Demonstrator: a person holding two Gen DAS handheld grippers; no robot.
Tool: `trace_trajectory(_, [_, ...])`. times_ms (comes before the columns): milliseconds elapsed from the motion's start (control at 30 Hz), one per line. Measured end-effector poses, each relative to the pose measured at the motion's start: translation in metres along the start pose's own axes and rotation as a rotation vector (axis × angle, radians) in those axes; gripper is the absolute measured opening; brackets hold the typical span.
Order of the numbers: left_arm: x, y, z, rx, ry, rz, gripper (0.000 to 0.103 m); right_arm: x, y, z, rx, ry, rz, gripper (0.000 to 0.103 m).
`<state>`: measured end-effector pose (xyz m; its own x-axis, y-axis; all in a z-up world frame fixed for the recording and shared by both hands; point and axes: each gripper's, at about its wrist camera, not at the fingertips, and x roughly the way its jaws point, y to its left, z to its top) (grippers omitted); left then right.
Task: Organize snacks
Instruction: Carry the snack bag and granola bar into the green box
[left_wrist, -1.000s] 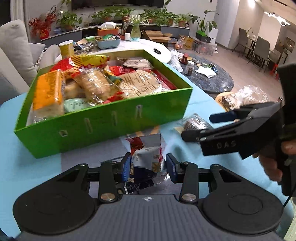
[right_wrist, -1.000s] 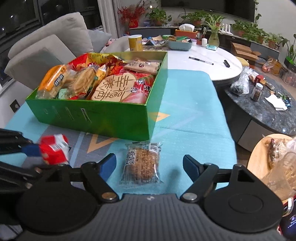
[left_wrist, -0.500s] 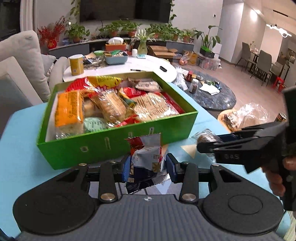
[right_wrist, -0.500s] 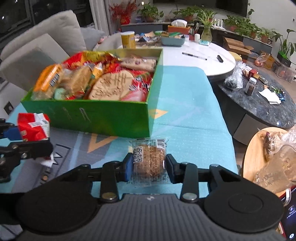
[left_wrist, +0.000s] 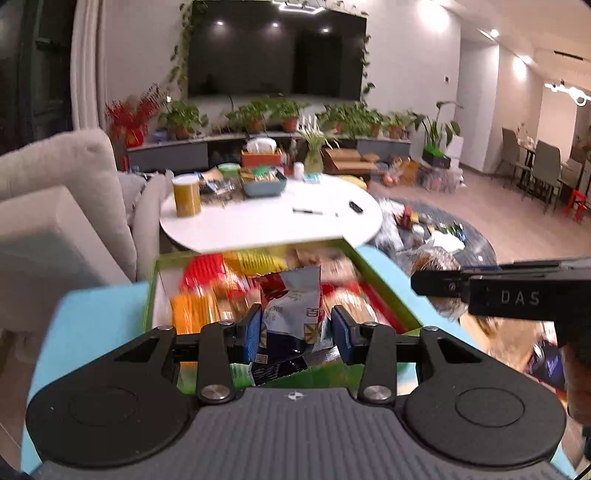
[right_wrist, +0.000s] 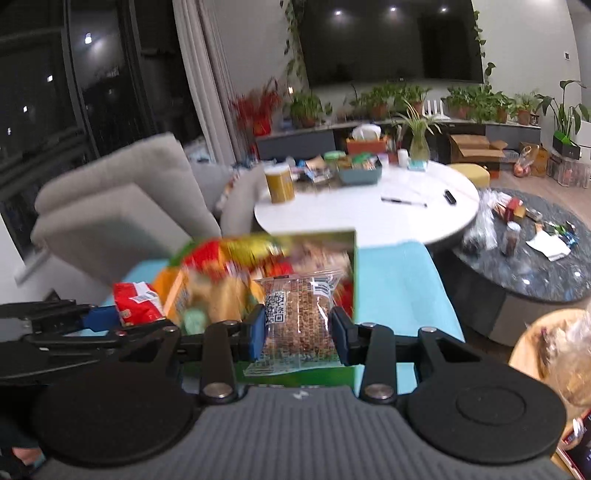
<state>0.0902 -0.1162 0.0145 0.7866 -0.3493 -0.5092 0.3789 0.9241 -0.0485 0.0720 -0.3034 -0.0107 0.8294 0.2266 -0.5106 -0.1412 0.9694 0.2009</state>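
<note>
My left gripper is shut on a red, white and blue snack packet and holds it above the near wall of the green box, which is full of wrapped snacks. My right gripper is shut on a clear-wrapped brown grain cake and holds it over the box's near right corner. The left gripper with its red packet shows at the left of the right wrist view. The right gripper shows at the right of the left wrist view. The box contents are blurred.
The box stands on a light blue table mat. Behind it is a white round table with a yellow can and a pen. A grey sofa is at left, a dark low table with clutter at right.
Both grippers have lifted with their snacks and moved forward over the green box. The right gripper closed on the grain cake, which lay on the mat a second ago.
</note>
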Motion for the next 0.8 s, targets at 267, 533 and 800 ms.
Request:
trace_trajectory(267, [0.032, 0.005, 0.021, 0.015, -0.006, 0.006, 0.037, 0.022, -0.002, 0.019, 0.052, -0.03, 0.031, 0.074])
trace_trajectory(533, [0.067, 0.014, 0.016, 0.022, 0.05, -0.005, 0.037, 0.054, -0.005, 0.016, 0.071, 0.016, 0.038, 0.074])
trace_trajectory(800, [0.089, 0.021, 0.011, 0.023, 0.082, 0.001, 0.037, 0.077, -0.004, 0.014, 0.078, 0.046, 0.049, 0.074])
